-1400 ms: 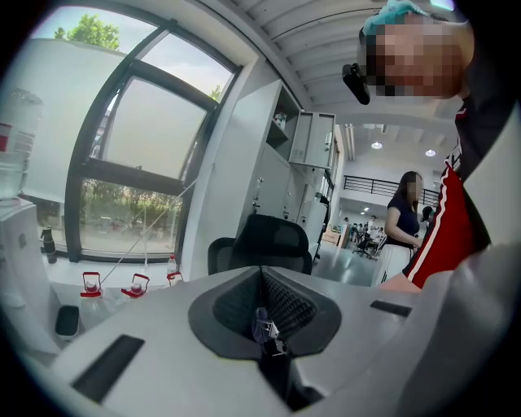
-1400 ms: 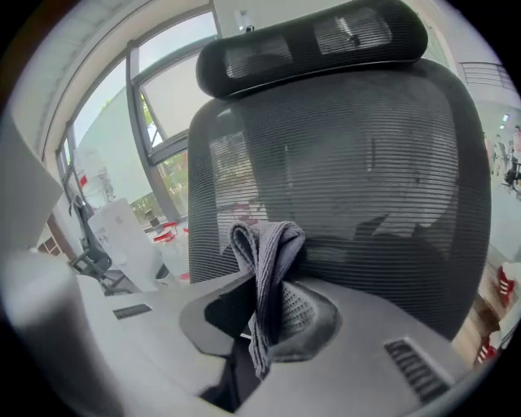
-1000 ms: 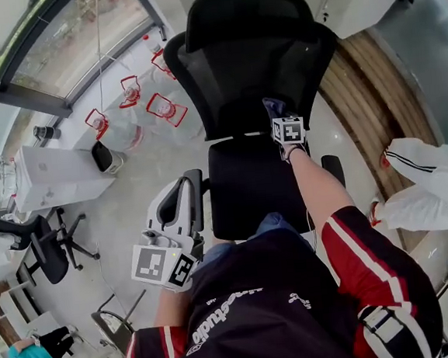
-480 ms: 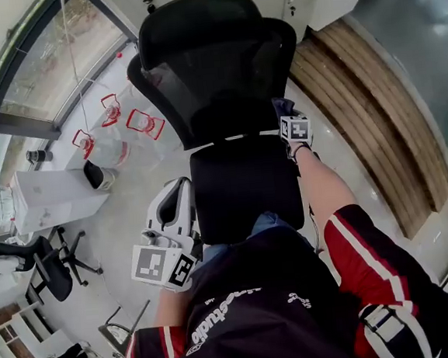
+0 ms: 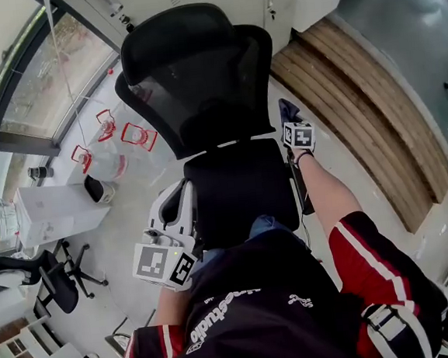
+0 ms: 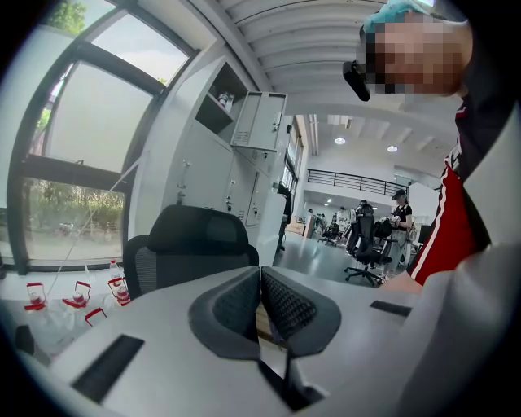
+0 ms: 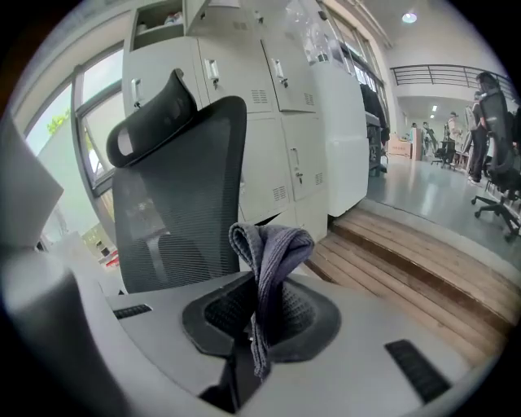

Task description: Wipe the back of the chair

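- Chair point(image 5: 200, 83): black, mesh back with headrest, facing the person.
- Right gripper point(image 7: 260, 313): jaws clamped on a grey cloth point(image 7: 270, 252) that folds over above them. It is held just beside the back's right edge, low, near the seat. Whether the cloth touches the mesh cannot be told.
- Left gripper point(image 6: 260, 303): jaws together, nothing between them. It is held low at the seat's left side.
- Around: bottles point(image 5: 131, 136) on the floor to the chair's left, a wooden step point(image 5: 365, 99) to its right, lockers point(image 7: 269, 89) behind.

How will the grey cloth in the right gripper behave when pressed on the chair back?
Probably floppy: the cloth folds over and droops from the right gripper. Its ribbed knit likely drags rather than slips on the mesh chair back.
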Demonstrator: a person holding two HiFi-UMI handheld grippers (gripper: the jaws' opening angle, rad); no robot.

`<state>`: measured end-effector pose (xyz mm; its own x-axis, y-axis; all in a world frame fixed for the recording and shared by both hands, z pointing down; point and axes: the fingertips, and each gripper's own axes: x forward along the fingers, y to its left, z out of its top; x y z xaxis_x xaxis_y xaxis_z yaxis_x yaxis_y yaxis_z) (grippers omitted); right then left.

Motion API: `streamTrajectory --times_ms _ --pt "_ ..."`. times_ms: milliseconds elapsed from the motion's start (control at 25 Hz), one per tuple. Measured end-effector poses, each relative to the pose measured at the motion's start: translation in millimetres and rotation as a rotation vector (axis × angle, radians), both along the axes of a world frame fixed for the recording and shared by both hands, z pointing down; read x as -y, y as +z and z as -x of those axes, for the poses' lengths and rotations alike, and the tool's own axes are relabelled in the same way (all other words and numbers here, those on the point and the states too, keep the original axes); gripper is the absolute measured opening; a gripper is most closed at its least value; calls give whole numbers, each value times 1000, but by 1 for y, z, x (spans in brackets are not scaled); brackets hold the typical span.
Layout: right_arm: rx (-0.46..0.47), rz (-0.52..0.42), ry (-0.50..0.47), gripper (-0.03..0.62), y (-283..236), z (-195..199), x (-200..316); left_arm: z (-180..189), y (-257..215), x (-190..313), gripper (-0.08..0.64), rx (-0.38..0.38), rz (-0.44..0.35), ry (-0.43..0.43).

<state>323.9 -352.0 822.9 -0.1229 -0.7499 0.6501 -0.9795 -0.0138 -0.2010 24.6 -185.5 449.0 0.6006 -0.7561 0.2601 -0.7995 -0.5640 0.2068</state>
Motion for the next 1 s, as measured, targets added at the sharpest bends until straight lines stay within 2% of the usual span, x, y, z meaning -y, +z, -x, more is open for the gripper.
streamTrajectory --times_ms 200,360,480,720,1000 --pt "15 -131 -125 58 -55 32 -18 -9 -3 -7 25 12 -8 6" --pt "15 -299 -303 58 -157 88 -51 1 -6 -1 25 22 -29 -26" --pt "55 -402 -393 58 -235 130 -76 12 -16 5 25 24 -61 -56" --pt "93 -486 -512 58 -340 177 -118 27 -34 7 26 20 -104 -105" --pt "163 -546 -627 58 -417 213 -156 42 -49 -4 25 11 -111 -135"
